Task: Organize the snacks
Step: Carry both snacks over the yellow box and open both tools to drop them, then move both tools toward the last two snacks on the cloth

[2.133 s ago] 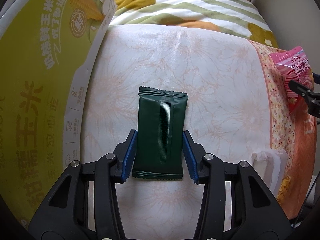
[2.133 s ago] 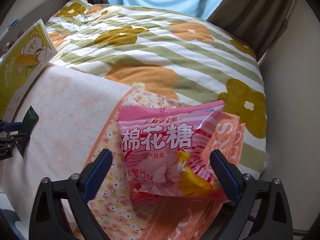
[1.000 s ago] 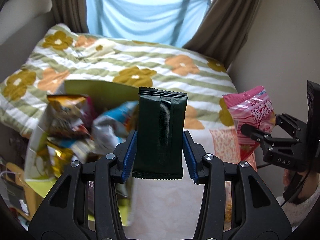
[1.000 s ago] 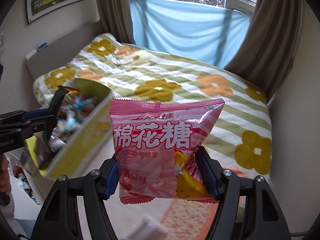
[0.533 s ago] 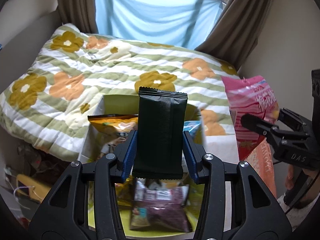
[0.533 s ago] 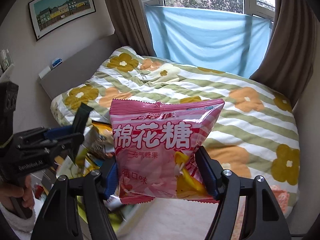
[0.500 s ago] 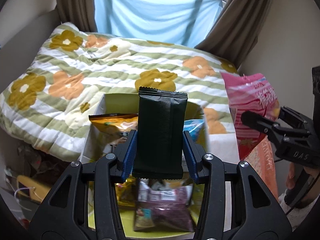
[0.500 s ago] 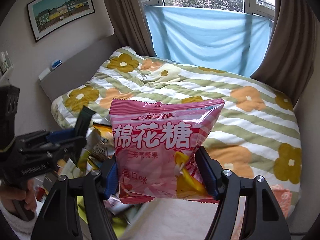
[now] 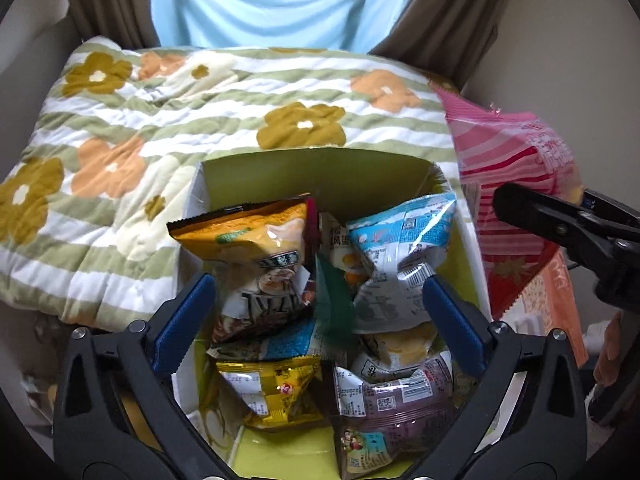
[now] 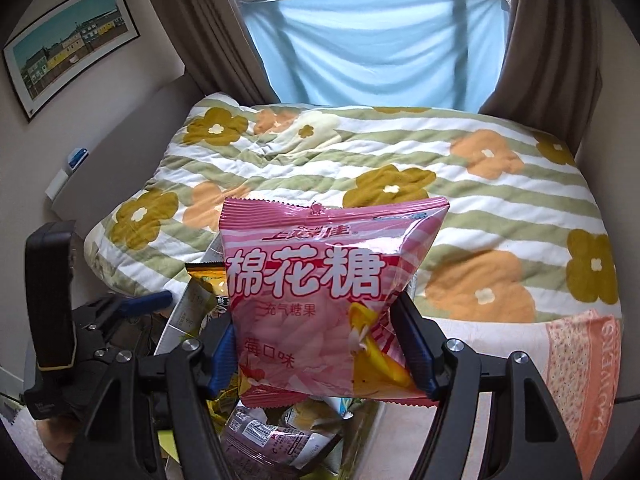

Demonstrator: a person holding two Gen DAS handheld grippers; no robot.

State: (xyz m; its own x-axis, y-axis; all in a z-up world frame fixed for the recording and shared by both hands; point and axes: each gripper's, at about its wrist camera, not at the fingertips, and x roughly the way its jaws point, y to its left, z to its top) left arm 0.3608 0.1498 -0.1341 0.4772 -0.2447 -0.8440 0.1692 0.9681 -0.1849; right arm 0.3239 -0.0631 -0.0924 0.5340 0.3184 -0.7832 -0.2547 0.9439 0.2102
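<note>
My left gripper (image 9: 320, 312) is open and empty above the green snack box (image 9: 312, 172). The dark green packet (image 9: 334, 304) lies edge-up in the box among the other snack bags, blurred. My right gripper (image 10: 320, 344) is shut on the pink marshmallow bag (image 10: 316, 288) and holds it upright over the right side of the box. The bag also shows at the right of the left wrist view (image 9: 512, 184), with the right gripper's finger (image 9: 560, 224) across it. The left gripper shows in the right wrist view (image 10: 132, 304), low on the left.
The box holds several bags: orange (image 9: 256, 248), blue-white (image 9: 404, 248), gold (image 9: 272, 392), purple (image 9: 396, 408). It sits beside a bed with a flowered striped quilt (image 9: 200, 100). An orange patterned cloth (image 10: 580, 352) lies at the right. Curtains and a wall stand behind.
My left gripper has opened and let the dark green packet fall into the box. The right gripper has brought the pink bag closer over the box.
</note>
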